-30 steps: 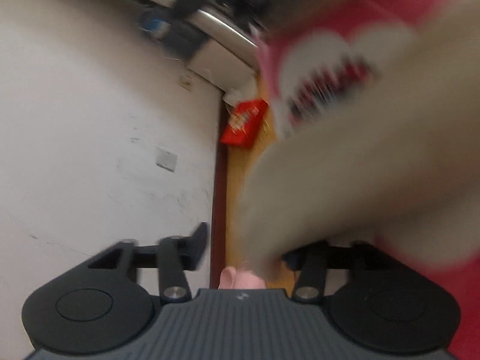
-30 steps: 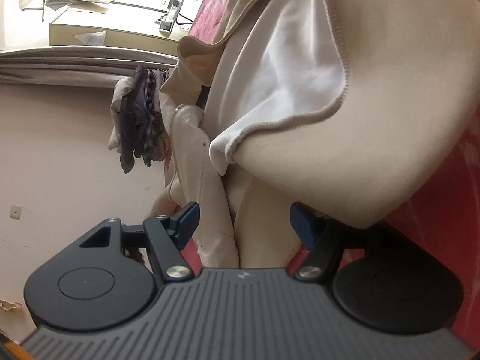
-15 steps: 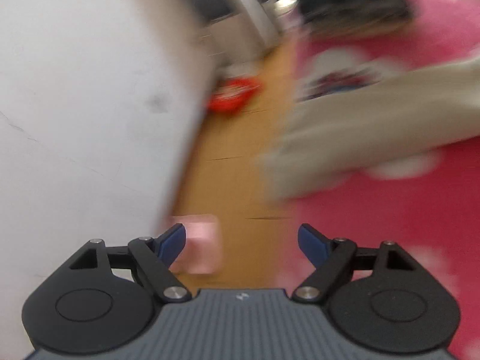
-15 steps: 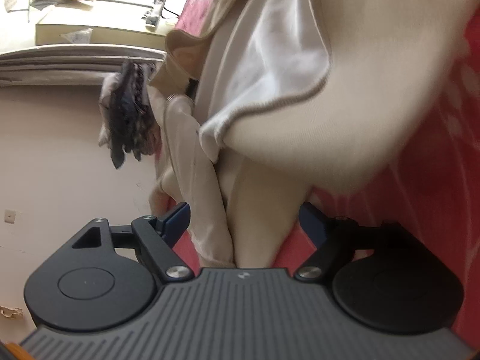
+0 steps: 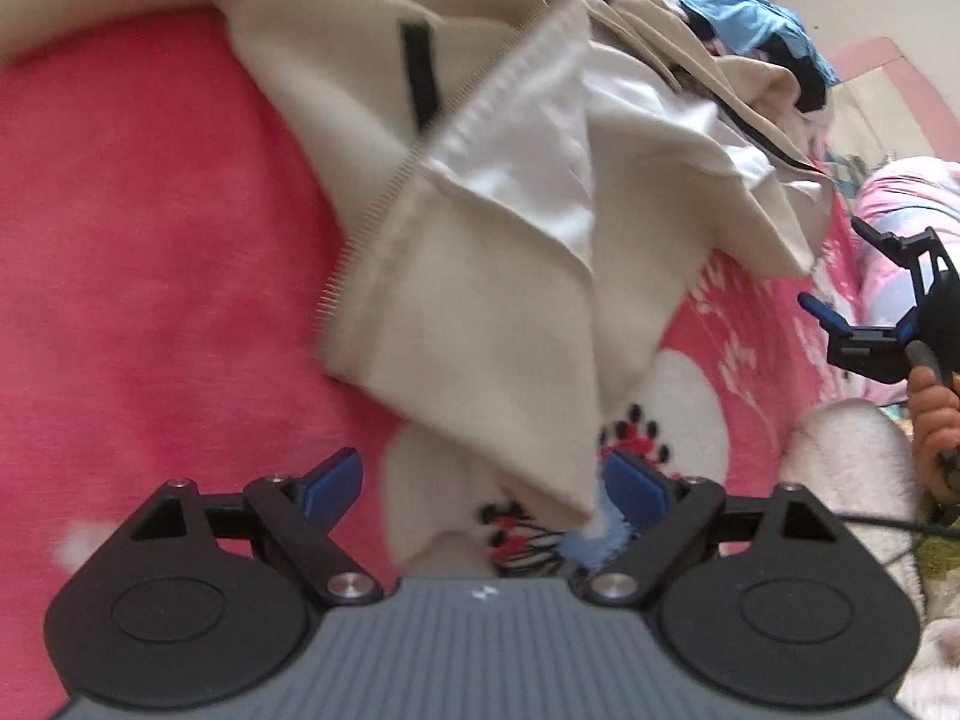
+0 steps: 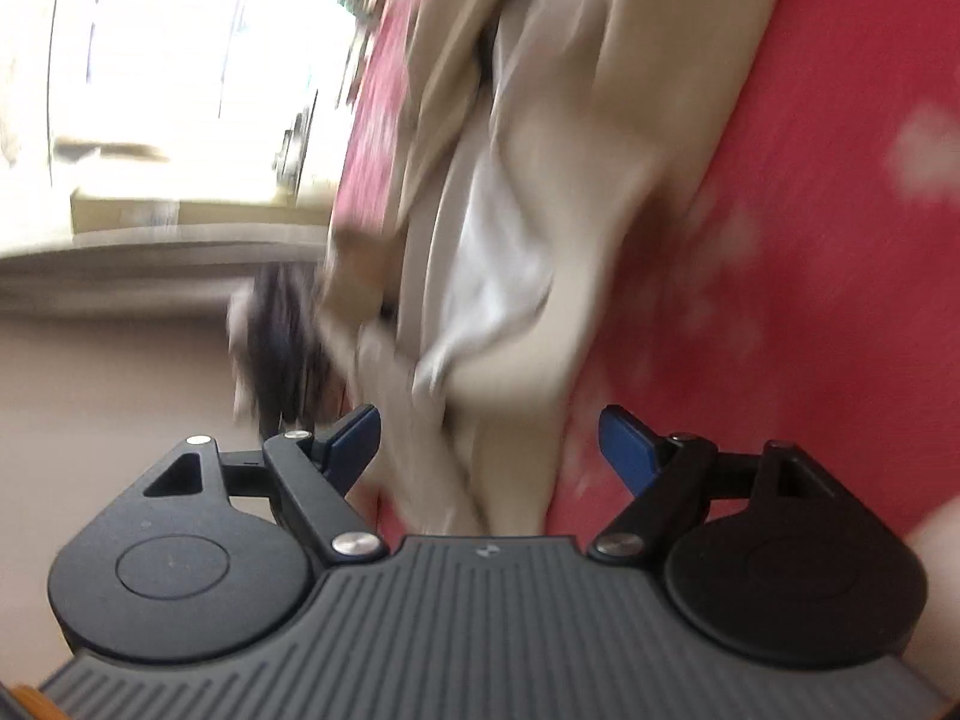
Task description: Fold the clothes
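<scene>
A beige jacket [image 5: 480, 276] lay crumpled on a pink blanket [image 5: 150, 252], its white lining and zipper showing. The left claw [image 5: 480, 486] hovered over the jacket's lower corner, its jaws opening, the cloth between them but not pinched. The right claw [image 6: 489, 444] stood open near the jacket's edge, gripping nothing. In the left view a hand [image 5: 933, 432] held that right claw.

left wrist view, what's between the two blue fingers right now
In the left wrist view, the bottom corner of the beige jacket hangs between the left gripper fingers, over the pink blanket. The jaws are opening, not pressing it.
</scene>
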A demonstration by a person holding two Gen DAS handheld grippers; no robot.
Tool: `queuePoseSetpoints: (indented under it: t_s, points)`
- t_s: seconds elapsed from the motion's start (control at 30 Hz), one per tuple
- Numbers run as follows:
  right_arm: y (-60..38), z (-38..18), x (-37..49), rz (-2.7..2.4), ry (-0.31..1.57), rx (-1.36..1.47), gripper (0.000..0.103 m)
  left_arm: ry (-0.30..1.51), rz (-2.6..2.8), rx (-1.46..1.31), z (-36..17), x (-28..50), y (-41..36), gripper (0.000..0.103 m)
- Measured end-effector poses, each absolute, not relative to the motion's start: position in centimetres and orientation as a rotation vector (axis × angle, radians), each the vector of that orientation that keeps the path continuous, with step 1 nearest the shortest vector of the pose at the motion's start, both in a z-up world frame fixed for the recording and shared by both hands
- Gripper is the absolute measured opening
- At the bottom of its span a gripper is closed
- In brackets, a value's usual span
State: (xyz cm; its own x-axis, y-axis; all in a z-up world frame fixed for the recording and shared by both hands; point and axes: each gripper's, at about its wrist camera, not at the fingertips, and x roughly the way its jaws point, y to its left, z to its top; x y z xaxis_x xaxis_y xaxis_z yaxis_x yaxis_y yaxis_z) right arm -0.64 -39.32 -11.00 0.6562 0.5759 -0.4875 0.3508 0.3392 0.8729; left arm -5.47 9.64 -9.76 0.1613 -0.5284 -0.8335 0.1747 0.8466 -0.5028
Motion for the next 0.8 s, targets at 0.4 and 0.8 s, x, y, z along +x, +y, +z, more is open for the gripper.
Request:
queuePoseSetpoints:
  t_s: [0.4,0.8]
  points:
    - [-47.5,-14.1,-1.2,-0.171,0.844,1.379,0.080,1.296,-0.481,-0.161,-12.1,-3.7,5.4,0.069]
    - [-48.8,-16.1,5.6,-0.151,0.778,1.264,0.065,1.260,-0.358,-0.274,-11.8,-3.9,7.2,0.012]
